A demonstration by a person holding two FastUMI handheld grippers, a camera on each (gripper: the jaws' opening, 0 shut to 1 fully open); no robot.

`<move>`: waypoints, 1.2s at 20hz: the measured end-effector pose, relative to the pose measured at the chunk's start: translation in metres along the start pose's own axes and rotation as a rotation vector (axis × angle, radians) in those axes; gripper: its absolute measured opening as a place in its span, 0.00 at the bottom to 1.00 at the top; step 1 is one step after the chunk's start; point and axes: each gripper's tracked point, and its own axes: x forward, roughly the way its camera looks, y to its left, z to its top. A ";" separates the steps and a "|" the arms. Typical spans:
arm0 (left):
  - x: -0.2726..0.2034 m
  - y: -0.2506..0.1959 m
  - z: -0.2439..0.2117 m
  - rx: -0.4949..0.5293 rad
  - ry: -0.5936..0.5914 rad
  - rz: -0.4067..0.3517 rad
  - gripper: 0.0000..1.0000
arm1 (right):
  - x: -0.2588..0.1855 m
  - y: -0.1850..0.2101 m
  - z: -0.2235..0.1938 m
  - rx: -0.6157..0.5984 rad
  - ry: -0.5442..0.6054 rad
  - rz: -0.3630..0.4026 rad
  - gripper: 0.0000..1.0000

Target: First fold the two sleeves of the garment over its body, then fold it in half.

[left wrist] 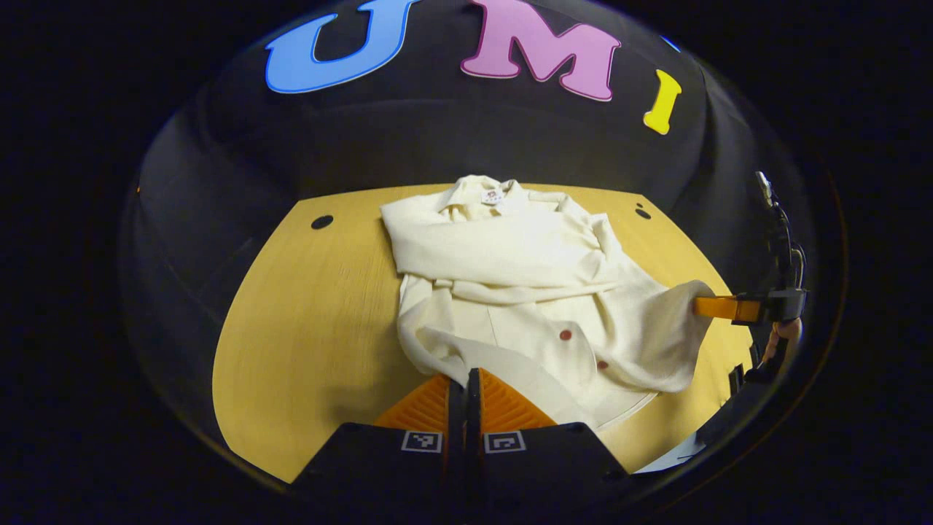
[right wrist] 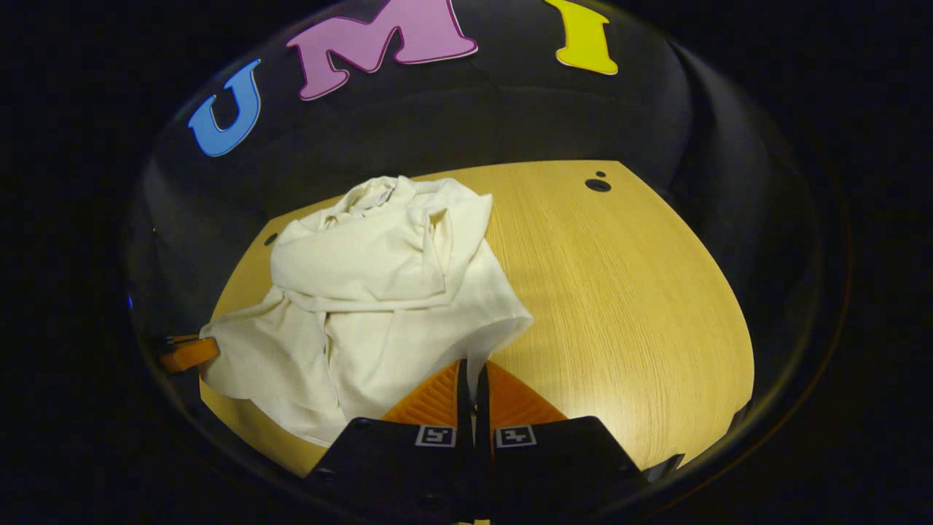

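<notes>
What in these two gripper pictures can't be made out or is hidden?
- Collar label, left gripper view: too small to read.
- Shirt hem, right gripper view: hidden behind the right gripper.
- Table near edge, left gripper view: cut off by the left gripper.

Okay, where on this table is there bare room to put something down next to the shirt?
Bare table lies between the shirt and the table's edge in the right tool's view; a similar strip in the left tool's view. Crowded along the near hem.
</notes>
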 end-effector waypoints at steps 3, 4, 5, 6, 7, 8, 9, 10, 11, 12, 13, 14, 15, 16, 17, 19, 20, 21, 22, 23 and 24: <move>0.014 0.007 0.056 -0.017 -0.081 -0.006 0.06 | 0.015 0.018 0.060 0.017 -0.067 0.030 0.05; 0.022 0.011 0.076 -0.016 -0.106 -0.002 0.06 | 0.021 0.025 0.081 0.029 -0.093 0.042 0.05; 0.031 0.015 0.091 -0.017 -0.124 -0.003 0.07 | 0.029 0.029 0.098 0.032 -0.111 0.049 0.05; 0.038 0.018 0.107 -0.024 -0.140 -0.009 0.06 | 0.036 0.032 0.114 0.031 -0.127 0.049 0.05; 0.048 0.021 0.123 -0.036 -0.154 -0.017 0.02 | 0.041 0.036 0.131 0.035 -0.143 0.051 0.05; 0.060 0.024 0.138 -0.050 -0.162 -0.025 0.02 | 0.051 0.042 0.145 0.043 -0.158 0.060 0.05; 0.070 0.027 0.152 -0.058 -0.171 -0.028 0.06 | 0.060 0.045 0.159 0.050 -0.171 0.063 0.05; 0.083 0.033 0.166 -0.065 -0.180 -0.031 0.06 | 0.072 0.048 0.173 0.054 -0.179 0.065 0.05; 0.095 0.037 0.178 -0.069 -0.185 -0.035 0.06 | 0.083 0.049 0.186 0.057 -0.183 0.064 0.05; 0.107 0.042 0.191 -0.075 -0.198 -0.042 0.06 | 0.094 0.050 0.199 0.063 -0.188 0.066 0.05; 0.120 0.047 0.204 -0.086 -0.207 -0.049 0.06 | 0.106 0.050 0.214 0.073 -0.199 0.064 0.05; 0.133 0.053 0.217 -0.105 -0.219 -0.058 0.06 | 0.118 0.049 0.230 0.081 -0.209 0.061 0.05; 0.147 0.060 0.226 -0.131 -0.231 -0.064 0.06 | 0.131 0.047 0.244 0.087 -0.221 0.055 0.05; 0.161 0.070 0.233 -0.159 -0.230 -0.065 0.06 | 0.146 0.044 0.259 0.090 -0.231 0.046 0.05; 0.179 0.078 0.241 -0.179 -0.235 -0.073 0.08 | 0.163 0.039 0.272 0.096 -0.237 0.025 0.05; 0.214 0.098 0.254 -0.209 -0.252 -0.057 0.16 | 0.197 0.031 0.287 0.131 -0.228 0.006 0.07; 0.229 0.106 0.256 -0.228 -0.251 -0.059 0.17 | 0.212 0.026 0.291 0.162 -0.220 -0.003 0.10; 0.236 0.113 0.250 -0.244 -0.251 -0.050 0.24 | 0.226 0.023 0.291 0.191 -0.211 -0.007 0.17; 0.245 0.120 0.246 -0.244 -0.251 -0.036 0.36 | 0.236 0.020 0.293 0.224 -0.213 0.001 0.05; 0.251 0.129 0.242 -0.238 -0.248 -0.003 0.49 | 0.245 0.018 0.290 0.245 -0.205 0.001 0.36; 0.261 0.138 0.239 -0.236 -0.244 0.025 0.62 | 0.250 0.011 0.283 0.237 -0.200 -0.023 0.67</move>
